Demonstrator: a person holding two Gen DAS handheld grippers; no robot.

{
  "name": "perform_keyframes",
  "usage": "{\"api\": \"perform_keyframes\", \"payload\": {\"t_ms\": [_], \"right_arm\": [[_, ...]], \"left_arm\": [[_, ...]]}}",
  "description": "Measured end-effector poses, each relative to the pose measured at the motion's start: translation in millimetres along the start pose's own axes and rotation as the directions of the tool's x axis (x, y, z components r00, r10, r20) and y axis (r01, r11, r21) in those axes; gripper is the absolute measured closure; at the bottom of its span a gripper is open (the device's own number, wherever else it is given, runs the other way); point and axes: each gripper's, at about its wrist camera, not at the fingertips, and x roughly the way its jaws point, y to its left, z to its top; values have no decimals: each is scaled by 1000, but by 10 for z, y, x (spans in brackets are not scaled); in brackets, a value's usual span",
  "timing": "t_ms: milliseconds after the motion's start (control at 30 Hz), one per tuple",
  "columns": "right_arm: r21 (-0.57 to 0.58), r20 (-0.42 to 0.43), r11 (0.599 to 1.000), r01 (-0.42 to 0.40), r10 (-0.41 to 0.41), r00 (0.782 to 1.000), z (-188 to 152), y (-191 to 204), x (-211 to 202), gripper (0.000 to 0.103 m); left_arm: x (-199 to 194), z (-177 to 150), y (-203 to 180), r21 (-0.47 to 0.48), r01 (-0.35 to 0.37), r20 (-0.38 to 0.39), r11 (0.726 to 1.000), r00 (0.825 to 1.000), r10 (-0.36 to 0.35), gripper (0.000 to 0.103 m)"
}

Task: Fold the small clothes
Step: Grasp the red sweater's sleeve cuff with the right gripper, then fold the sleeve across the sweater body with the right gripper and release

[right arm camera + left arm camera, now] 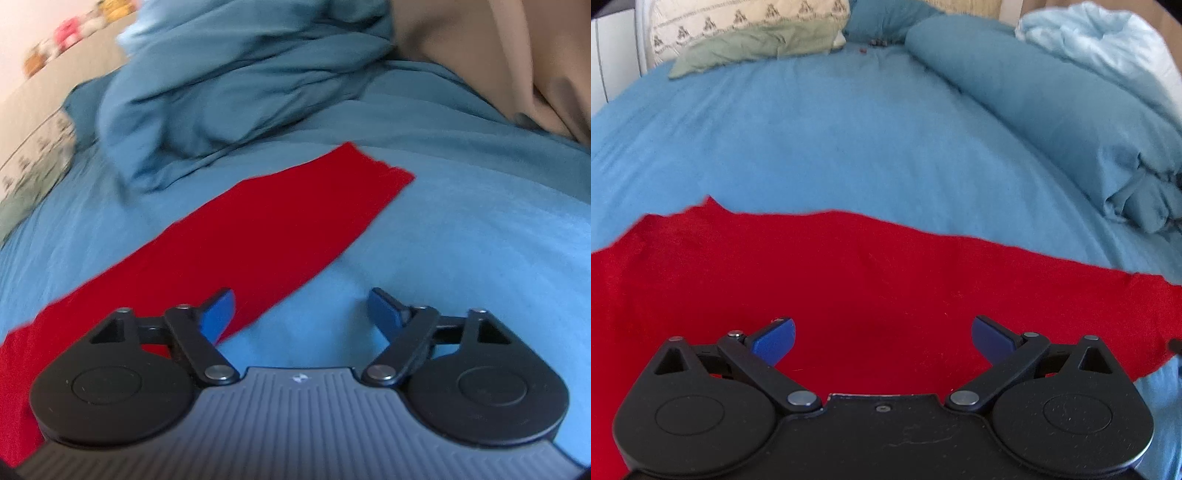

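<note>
A red garment (849, 280) lies flat on the blue bedsheet (812, 147). My left gripper (882, 338) is open and empty, low over the middle of the red cloth. In the right wrist view the red garment (266, 225) stretches as a long strip from lower left toward the upper right. My right gripper (301, 308) is open and empty, straddling the garment's near long edge: its left finger is over the red cloth, its right finger over the bare bedsheet (461, 240).
A rolled teal duvet (1034, 110) lies along the right side of the bed; it shows bunched up (240, 85) beyond the garment. A patterned pillow (738, 26) sits at the head. Beige fabric (498, 55) is at the upper right.
</note>
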Motion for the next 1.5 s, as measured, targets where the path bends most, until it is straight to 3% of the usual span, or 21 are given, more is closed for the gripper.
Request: {"api": "perform_keyframes", "payload": {"t_ms": [67, 167, 300, 367, 500, 600, 667, 733, 800, 900, 1000, 1033, 1100, 1133, 1267, 1400, 1433, 1500], "right_arm": [[33, 13, 999, -12, 12, 1000, 81, -41, 89, 20], [59, 0, 998, 25, -25, 1000, 176, -51, 198, 39], [55, -13, 996, 69, -68, 998, 282, -41, 304, 69], [23, -30, 997, 76, -75, 997, 342, -9, 348, 79], [-67, -49, 995, 74, -78, 996, 483, 179, 281, 82], [-135, -27, 991, -15, 11, 1000, 632, 514, 43, 82], [-185, -11, 976, -112, 112, 994, 725, 878, -175, 82], [-232, -7, 947, -220, 225, 974, 778, 1321, -401, 82], [-268, -22, 900, -343, 351, 936, 755, 1811, -621, 82], [-322, -84, 793, -517, 521, 850, 503, 2592, -901, 82], [-367, -201, 663, -652, 628, 752, -49, 3285, -1056, 82], [-395, -246, 623, -675, 637, 731, -327, 3501, -1071, 82], [-430, -321, 572, -699, 627, 710, -871, 3790, -1036, 82], [-456, -356, 551, -699, 607, 711, -1196, 3897, -991, 82], [-601, -433, 465, -650, 495, 754, -2210, 4045, -903, 82], [-638, -438, 443, -630, 463, 770, -2516, 3980, -923, 74], [-650, -438, 431, -627, 462, 771, -2525, 3986, -939, 70], [-686, -429, 396, -611, 458, 779, -2492, 3960, -984, 40]], "left_arm": [[132, 16, -78, 19, -10, -40, 1000, 999, 11, 0], [317, 27, -142, 19, -27, -115, 999, 993, 29, 0], [425, 61, -205, 56, -71, -132, 996, 988, 78, 0], [455, 73, -208, 77, -77, -137, 994, 987, 87, 0], [381, 135, -198, 54, -91, -158, 994, 983, 98, 0], [165, 241, -39, 17, -68, -134, 998, 988, 70, 3], [-36, 337, 171, -21, -28, -107, 999, 994, 26, 3], [-225, 450, 410, -58, -34, -91, 998, 995, 28, 2], [-444, 527, 691, -76, -68, -69, 995, 996, 62, 3], [-781, 566, 1140, -54, -133, -4, 990, 991, 133, 1], [-1033, 468, 1602, -38, -226, 41, 973, 973, 228, 0], [-1076, 408, 1756, -42, -241, 47, 970, 969, 243, 0], [-1118, 230, 2048, -53, -240, 39, 969, 969, 242, 0], [-1108, 123, 2176, -58, -239, 24, 969, 970, 241, 0], [-1010, -243, 2527, -122, -220, -70, 968, 975, 213, 0], [-928, -392, 2652, -179, -160, -105, 971, 984, 143, 0], [-900, -408, 2646, -185, -153, -112, 971, 985, 133, 0], [-861, -372, 2542, -197, -132, -117, 971, 987, 111, 0]]}}
